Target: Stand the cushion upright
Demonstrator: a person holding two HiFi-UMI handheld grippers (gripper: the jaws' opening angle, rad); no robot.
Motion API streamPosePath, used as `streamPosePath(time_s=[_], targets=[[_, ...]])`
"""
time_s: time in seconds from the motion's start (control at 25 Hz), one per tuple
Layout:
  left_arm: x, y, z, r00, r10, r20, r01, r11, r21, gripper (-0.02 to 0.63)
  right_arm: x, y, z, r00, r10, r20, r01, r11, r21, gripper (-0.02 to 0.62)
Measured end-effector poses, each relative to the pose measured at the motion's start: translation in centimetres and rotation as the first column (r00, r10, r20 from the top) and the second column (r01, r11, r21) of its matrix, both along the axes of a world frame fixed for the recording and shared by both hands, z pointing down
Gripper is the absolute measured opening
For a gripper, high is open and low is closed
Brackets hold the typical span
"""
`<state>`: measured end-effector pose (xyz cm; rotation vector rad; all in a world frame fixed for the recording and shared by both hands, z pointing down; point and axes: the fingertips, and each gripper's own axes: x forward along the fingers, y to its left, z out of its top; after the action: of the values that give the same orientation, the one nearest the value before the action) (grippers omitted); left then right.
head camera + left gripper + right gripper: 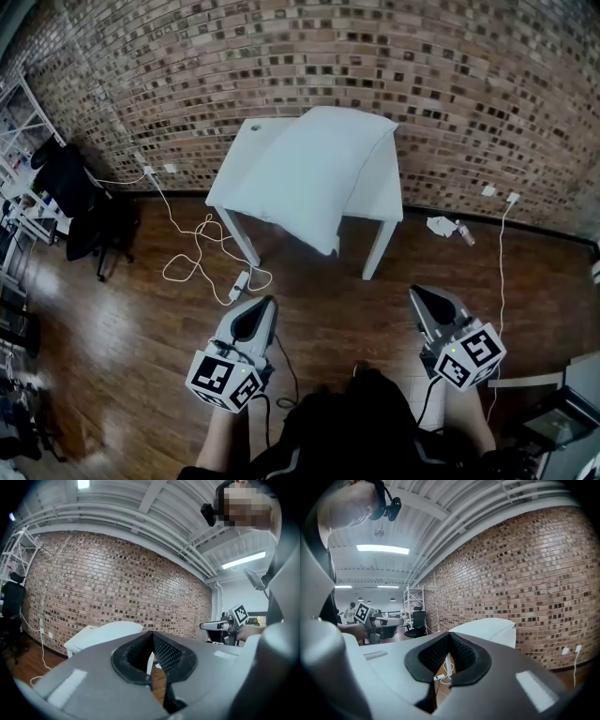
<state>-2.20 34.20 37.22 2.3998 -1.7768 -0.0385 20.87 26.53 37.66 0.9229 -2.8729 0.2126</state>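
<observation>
A brick wall [469, 94] backs the scene, with a wood floor [141, 356] between me and a small white bench [382, 187]. The cushion [309, 173] lies flat across the benchtop, and one corner hangs over the front edge toward me.

My left claw [265, 302] and right claw [417, 292] are both well short of the bench. Each has its jaws pressed together with nothing between them.

The step in hand looks like the approach, so I should spread both claws before I reach the cushion rather than nudging it with closed tips. I judge the best hold is one claw on each side edge, pinching deep enough that the soft fill does not slip out. Then I tip it up onto its back edge, away from the overhang. The hanging corner is the risk, because a pull toward me could drag the cushion off the bench.

A white cable [202, 253] loops on the floor by the left leg, so I should keep clear of it.
</observation>
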Motion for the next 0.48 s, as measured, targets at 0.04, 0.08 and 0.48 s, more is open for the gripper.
streamPosePath(time_s=[0.04, 0.08, 0.48], targets=[[0.2, -0.9, -0.2, 1.000, -0.007, 0.003, 0.007, 1.000, 0.003, 0.006, 0.3, -1.0, 0.0, 1.000, 0.002, 0.004, -0.002, 1.000, -0.001, 0.006], [0.3, -1.8, -0.4, 1.000, -0.020, 0.004, 0.020, 1.000, 0.009, 0.006, 0.6, -2.1, 0.0, 1.000, 0.003, 0.012, -0.003, 1.000, 0.000, 0.006], [2.2, -9.8, -2.2, 0.998, -0.057, 0.018, 0.057, 0.998, 0.020, 0.006, 1.3, -10.3, -1.5, 0.997, -0.068, 0.028, 0.067, 0.997, 0.040, 0.006]])
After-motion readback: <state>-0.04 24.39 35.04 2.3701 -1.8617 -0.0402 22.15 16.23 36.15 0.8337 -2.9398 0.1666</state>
